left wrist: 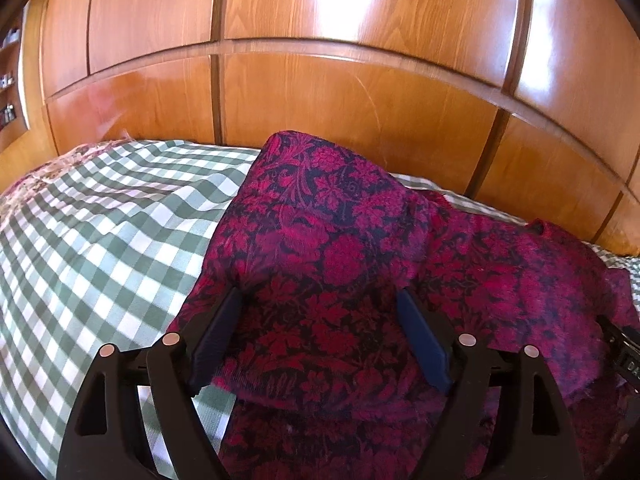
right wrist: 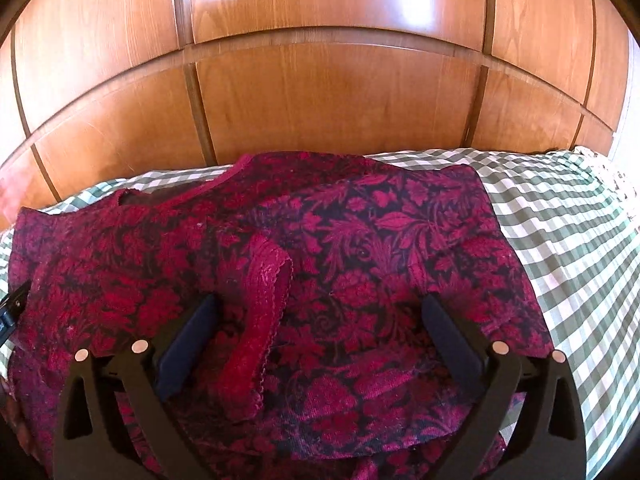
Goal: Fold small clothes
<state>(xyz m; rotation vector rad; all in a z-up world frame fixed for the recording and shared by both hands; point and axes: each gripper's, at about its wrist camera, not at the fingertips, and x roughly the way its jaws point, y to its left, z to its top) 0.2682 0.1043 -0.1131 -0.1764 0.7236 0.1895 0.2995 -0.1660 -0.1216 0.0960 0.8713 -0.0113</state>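
Only the letters "DA" can be made out, cut off at the right edge of the left wrist view, on a black device [left wrist: 628, 354]; nothing else is legible.

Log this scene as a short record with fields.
garment: red floral top, spread flat, partly folded
sleeve: cuff folded in over the body
surface: green checked cloth
behind: wooden panels
left gripper: open over the top, holding nothing
right gripper: open, cuff lying between its fingers, not pinched
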